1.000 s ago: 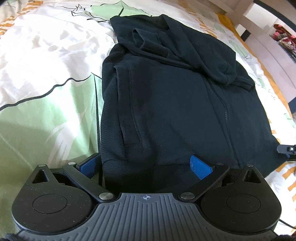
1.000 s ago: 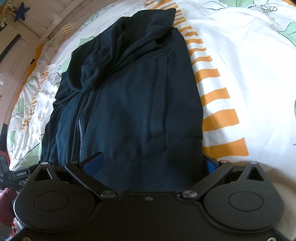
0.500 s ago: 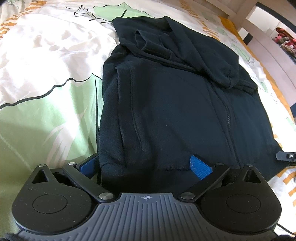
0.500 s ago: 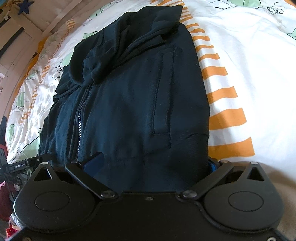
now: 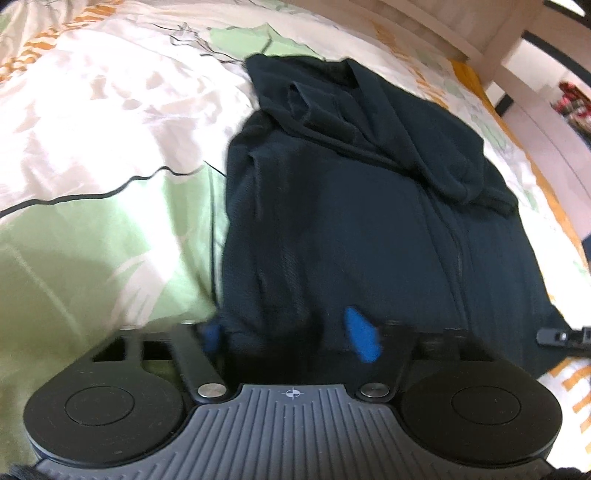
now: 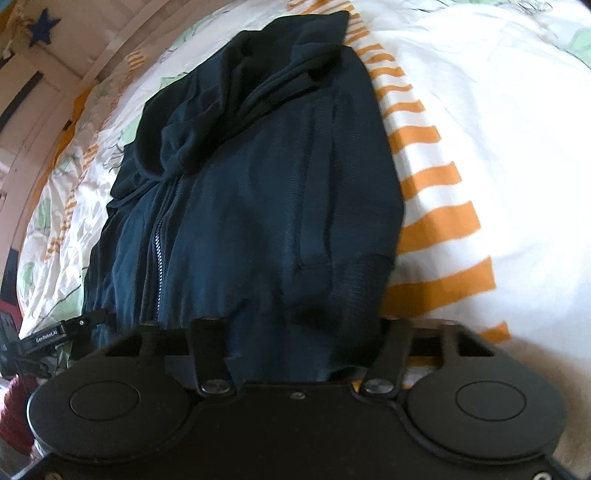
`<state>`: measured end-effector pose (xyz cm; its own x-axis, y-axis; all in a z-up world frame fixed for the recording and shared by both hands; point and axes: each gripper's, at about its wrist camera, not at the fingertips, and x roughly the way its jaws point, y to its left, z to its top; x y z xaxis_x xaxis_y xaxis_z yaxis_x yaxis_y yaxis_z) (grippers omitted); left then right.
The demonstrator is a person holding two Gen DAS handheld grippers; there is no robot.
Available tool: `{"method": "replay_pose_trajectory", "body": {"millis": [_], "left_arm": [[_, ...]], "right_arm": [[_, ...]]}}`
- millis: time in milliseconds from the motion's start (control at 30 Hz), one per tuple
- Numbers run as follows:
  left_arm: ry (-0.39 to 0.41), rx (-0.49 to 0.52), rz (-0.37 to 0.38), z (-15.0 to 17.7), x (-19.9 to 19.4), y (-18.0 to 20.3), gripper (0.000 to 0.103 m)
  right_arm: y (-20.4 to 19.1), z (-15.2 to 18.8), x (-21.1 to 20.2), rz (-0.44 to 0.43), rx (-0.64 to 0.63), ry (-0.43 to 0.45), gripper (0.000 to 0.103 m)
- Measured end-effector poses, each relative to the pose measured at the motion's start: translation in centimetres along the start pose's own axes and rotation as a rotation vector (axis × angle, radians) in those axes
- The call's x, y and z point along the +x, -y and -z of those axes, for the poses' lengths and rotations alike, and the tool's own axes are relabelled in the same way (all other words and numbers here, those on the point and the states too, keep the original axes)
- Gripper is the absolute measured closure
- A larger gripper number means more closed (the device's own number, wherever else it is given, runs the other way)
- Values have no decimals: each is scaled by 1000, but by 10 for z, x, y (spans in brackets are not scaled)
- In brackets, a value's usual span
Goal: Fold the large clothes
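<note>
A dark zip jacket (image 5: 351, 229) lay on the patterned bedspread (image 5: 92, 147). The left gripper (image 5: 288, 336) and right gripper (image 6: 295, 332) were both closing, the jacket's bottom hem between their jaws; a firm pinch could not be told.

bedspread (image 5: 92, 155) open left; jacket (image 5: 351, 221) bulk ahead

Bedroom: patterned duvet (image 5: 92, 155), wooden bedframe (image 5: 476, 33).
</note>
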<state>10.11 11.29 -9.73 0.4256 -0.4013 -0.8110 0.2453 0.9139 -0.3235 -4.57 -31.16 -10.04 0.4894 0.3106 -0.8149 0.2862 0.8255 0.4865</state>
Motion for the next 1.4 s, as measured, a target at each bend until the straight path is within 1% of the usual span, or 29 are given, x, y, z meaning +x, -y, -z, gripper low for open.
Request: {"method": "replay_pose_trajectory", "body": {"millis": [33, 67, 100, 133, 200, 367, 533, 633, 733, 900, 1000, 1067, 1133, 1200, 1267, 1333, 1400], "left_arm": [[6, -17, 10, 0, -2, -2, 64], [12, -35, 25, -1, -3, -5, 70], [23, -54, 19, -1, -5, -7, 82], [27, -72, 31, -1, -6, -10, 83], [48, -103, 50, -2, -10, -13, 86], [136, -118, 95, -6, -29, -9, 88], [206, -196, 154, -20, -47, -12, 89], [242, -220, 180, -35, -56, -11, 89], [283, -237, 213, -55, -61, -8, 89], [360, -247, 242, -108, -62, -2, 89], [397, -246, 234, -148, -48, 5, 89], [401, -265, 233, -170, -33, 6, 89], [383, -292, 226, -192, -12, 6, 89], [363, -302, 203, -210, 13, 8, 89], [340, -281, 159, -225, 38, 9, 89], [309, -269, 121, -234, 65, 10, 88], [286, -280, 89, -238, 87, 9, 86]], "right_arm": [[1, 0, -1, 4, 6, 3, 57], [2, 1, -2, 6, 12, 5, 61], [3, 1, -4, 5, 18, 11, 67], [3, 1, -6, 3, 20, 17, 74], [3, 2, -12, -17, 25, 38, 81], [3, 1, -31, -106, 37, 108, 84], [3, -5, -47, -214, 63, 183, 85], [-1, -13, -54, -264, 59, 230, 85], [-9, -27, -61, -315, 55, 281, 85], [-19, -72, -68, -386, 74, 361, 85], [-25, -109, -62, -395, 86, 409, 85], [-26, -135, -51, -398, 110, 426, 85], [-24, -161, -33, -401, 160, 422, 85], [-21, -186, -11, -369, 183, 423, 85], [-18, -207, 14, -325, 198, 410, 85], [-18, -223, 40, -269, 190, 390, 85], [-20, -236, 64, -205, 172, 371, 84]]}}
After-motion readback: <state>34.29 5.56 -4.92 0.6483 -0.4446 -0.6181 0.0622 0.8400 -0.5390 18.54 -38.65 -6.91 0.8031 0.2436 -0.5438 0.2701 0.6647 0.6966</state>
